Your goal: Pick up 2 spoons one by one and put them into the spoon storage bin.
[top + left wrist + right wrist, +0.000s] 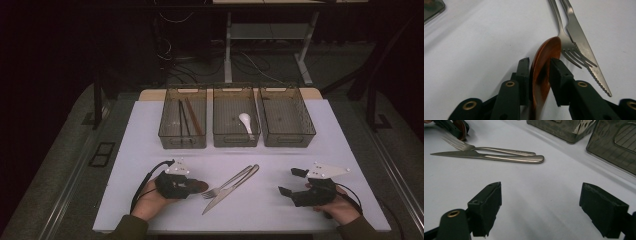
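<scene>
A white table sits in a dark room. The left gripper has its jaws clamped on a brown wooden spoon. Just beyond its tip lie a fork and knife, touching. Farther right, the right gripper rests with jaws apart.

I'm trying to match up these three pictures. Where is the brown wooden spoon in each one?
High view: the wooden spoon sits lower left of centre, in the left gripper.
Left gripper view: it stands on edge at bottom centre, between the two black jaws.
Right gripper view: a brown sliver at the top left corner.
Shared landmark: the fork and knife lying together beside the spoon.
</scene>
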### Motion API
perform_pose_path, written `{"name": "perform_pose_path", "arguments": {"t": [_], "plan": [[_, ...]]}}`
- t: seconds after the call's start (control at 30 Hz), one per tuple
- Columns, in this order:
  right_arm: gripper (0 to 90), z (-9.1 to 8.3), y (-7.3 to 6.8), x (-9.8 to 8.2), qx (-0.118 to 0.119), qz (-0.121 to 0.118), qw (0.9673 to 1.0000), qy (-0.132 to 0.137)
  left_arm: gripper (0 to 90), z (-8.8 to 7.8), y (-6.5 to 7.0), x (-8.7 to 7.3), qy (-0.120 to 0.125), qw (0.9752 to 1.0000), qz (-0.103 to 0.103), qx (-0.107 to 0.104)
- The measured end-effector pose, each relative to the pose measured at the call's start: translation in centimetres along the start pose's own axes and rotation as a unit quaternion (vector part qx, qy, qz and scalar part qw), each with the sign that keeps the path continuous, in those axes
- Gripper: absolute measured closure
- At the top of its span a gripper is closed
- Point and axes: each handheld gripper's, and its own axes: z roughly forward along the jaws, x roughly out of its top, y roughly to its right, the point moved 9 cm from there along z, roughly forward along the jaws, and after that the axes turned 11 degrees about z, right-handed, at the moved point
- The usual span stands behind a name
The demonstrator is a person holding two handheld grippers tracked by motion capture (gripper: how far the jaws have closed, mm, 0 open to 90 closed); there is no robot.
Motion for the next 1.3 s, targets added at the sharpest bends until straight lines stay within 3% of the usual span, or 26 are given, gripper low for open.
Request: {"name": "perform_pose_path", "arguments": {"t": [0.3, 0.47, 0.9, 1.03, 1.3], "plan": [[17.7, 0.1, 0.0, 0.0, 0.001, -0.002, 1.0, -0.002, 80.9, -0.3, 0.1, 0.1, 0.004, 1.0, 0.007, -0.004], [17.7, 0.1, 0.0, -0.1, 0.001, -0.003, 1.0, -0.003, 81.5, -0.4, 0.1, 0.2, 0.001, 0.9999, 0.012, -0.001], [17.7, 0.0, -0.1, 0.0, 0.002, -0.002, 1.0, -0.002, 81.9, -1.5, -1.2, 0.1, 0.003, 0.9991, -0.006, 0.042], [17.7, 0.0, -0.1, 0.0, 0.003, -0.003, 1.0, -0.002, 81.9, -1.8, -1.4, 0.3, 0.015, 0.9983, -0.024, 0.052], [17.7, 0.0, -0.1, 0.0, 0.002, -0.003, 1.0, -0.002, 81.9, -2.6, -1.9, 0.6, 0.026, 0.997, -0.028, 0.068]]}}
